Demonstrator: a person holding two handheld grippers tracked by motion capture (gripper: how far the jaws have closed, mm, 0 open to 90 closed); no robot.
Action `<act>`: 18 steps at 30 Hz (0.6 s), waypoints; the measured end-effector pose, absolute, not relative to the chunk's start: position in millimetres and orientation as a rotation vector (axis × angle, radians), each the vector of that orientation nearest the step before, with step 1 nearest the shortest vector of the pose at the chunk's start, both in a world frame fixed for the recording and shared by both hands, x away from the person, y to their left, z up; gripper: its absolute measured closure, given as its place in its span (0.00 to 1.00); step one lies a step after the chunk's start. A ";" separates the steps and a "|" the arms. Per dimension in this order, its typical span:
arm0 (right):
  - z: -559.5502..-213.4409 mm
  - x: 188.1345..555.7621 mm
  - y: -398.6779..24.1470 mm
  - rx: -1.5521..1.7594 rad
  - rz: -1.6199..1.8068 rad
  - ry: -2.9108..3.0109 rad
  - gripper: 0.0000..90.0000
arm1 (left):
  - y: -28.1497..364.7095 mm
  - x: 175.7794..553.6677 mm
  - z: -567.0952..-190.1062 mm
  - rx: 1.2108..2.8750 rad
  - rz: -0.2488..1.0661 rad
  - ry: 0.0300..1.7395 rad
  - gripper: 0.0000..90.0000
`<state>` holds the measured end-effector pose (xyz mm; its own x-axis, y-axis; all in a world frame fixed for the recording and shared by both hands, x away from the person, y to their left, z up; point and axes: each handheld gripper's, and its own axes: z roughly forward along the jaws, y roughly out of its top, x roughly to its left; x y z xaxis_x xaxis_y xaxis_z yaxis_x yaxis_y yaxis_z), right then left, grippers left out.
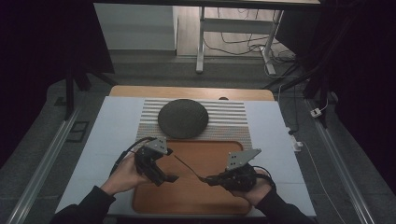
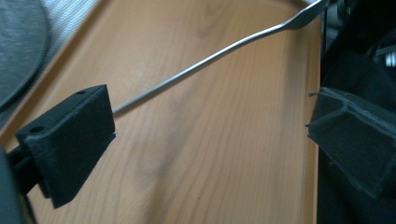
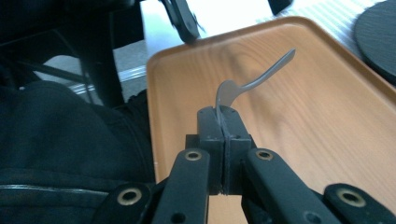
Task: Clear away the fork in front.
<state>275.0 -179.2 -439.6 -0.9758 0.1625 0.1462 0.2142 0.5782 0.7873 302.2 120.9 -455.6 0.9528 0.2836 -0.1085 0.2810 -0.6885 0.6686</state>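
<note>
Worktop (image 1: 116, 121) under white cover, dim room beyond; wooden tray (image 1: 187, 198) at near edge; right tongs (image 3: 224, 116) clenched on spoon (image 3: 261, 77), handle reaching between released left tongs (image 2: 205, 126)

spoon (image 3: 252, 81): shiny metal | tray (image 1: 210, 154): smooth wood | plate (image 1: 182, 118): matt dark

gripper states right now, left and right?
Left gripper: open, nothing between the jaws.
Right gripper: shut on the metal utensil, held above the wooden tray.

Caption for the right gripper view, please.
Right gripper shut on a fork above the wooden tray.
</note>
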 end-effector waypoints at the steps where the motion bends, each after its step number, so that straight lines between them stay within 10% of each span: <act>1: -439.8 274.5 -177.9 -0.313 -1.380 -2.727 0.99 | 117.8 301.4 -457.0 2.381 0.002 0.372 0.04; 18: -438.5 266.3 -163.2 -0.085 -1.318 -2.650 0.99 | 101.7 296.4 -468.1 2.514 -0.040 0.052 0.61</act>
<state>266.3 -163.2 -438.5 -0.9820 -0.0289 0.1864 0.1312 0.6054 0.7850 296.4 101.7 -468.1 0.9988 0.0282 -0.0412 0.0470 -0.8092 0.5856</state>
